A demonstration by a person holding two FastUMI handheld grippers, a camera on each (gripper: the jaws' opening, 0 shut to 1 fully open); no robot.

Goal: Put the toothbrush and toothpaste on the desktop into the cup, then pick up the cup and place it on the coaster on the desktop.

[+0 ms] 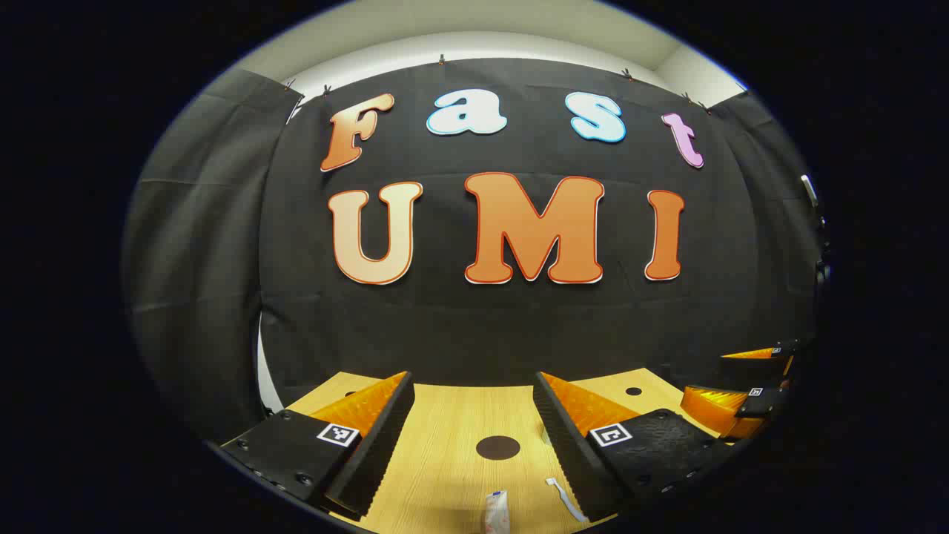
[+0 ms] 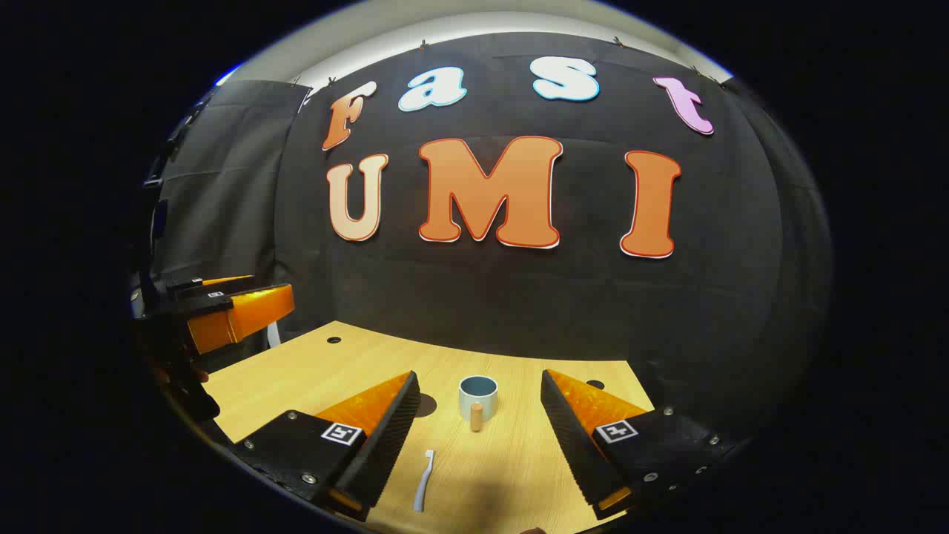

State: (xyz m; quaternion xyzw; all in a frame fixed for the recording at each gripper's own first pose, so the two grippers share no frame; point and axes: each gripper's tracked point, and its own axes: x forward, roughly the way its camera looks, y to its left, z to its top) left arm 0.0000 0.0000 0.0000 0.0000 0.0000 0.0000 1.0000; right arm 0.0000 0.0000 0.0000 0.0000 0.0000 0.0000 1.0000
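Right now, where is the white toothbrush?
In the right gripper view, the white toothbrush lies flat on the wooden desktop, nearer than the pale blue cup.

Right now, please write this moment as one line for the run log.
left gripper: open, empty | right gripper: open, empty | toothbrush, toothpaste: on desk | cup: upright, empty | coaster: bare

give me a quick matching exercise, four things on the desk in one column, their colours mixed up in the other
Things:
1. cup
2. toothbrush
3. coaster
4. desk

Colours:
a. dark brown
b. light wood
c. white
d. pale blue-grey

Pairs: 1-d, 2-c, 3-a, 4-b
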